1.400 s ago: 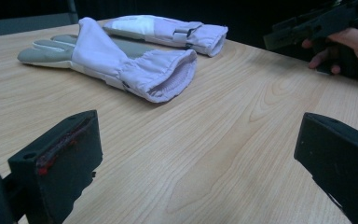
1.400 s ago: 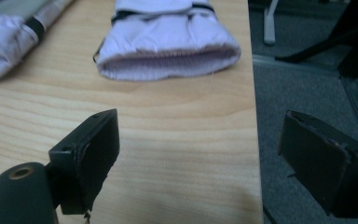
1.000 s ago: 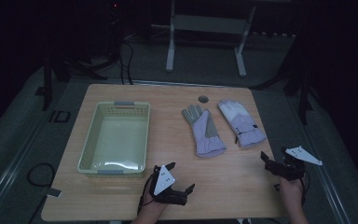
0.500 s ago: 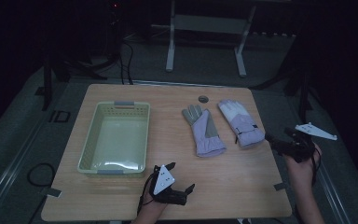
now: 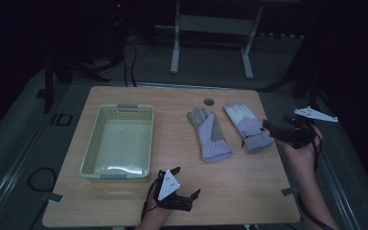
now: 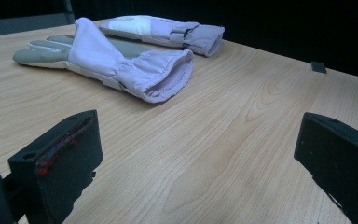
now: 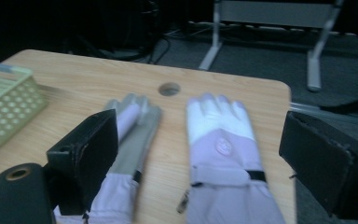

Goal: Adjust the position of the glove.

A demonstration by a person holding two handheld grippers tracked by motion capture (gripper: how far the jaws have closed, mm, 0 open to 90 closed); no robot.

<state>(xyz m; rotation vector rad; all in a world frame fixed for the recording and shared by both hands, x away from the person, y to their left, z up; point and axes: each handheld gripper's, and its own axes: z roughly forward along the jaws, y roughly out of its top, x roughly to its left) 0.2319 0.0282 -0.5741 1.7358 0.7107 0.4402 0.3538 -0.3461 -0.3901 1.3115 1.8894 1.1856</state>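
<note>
Two lilac gloves lie side by side on the wooden table (image 5: 249,191). The left glove (image 5: 209,134) shows its grey palm; the right glove (image 5: 247,125) shows a white back and a strap. My right gripper (image 5: 270,129) hovers open at the table's right edge, its jaws pointing at the right glove's cuff. In the right gripper view the right glove (image 7: 223,140) sits between the wide jaws of the right gripper (image 7: 205,140). My left gripper (image 5: 187,181) rests open near the front edge. In the left gripper view the left gripper (image 6: 198,135) faces the nearer glove's cuff (image 6: 158,74).
A pale green plastic basket (image 5: 124,106) stands empty on the left half of the table, also seen as the basket (image 7: 4,102) in the right gripper view. A small round grommet (image 5: 209,101) sits near the far edge. Metal stand legs (image 5: 175,57) rise behind the table.
My right gripper has travelled from the front right corner farther along the right edge, up to the right glove's cuff. The left gripper has stayed put.
</note>
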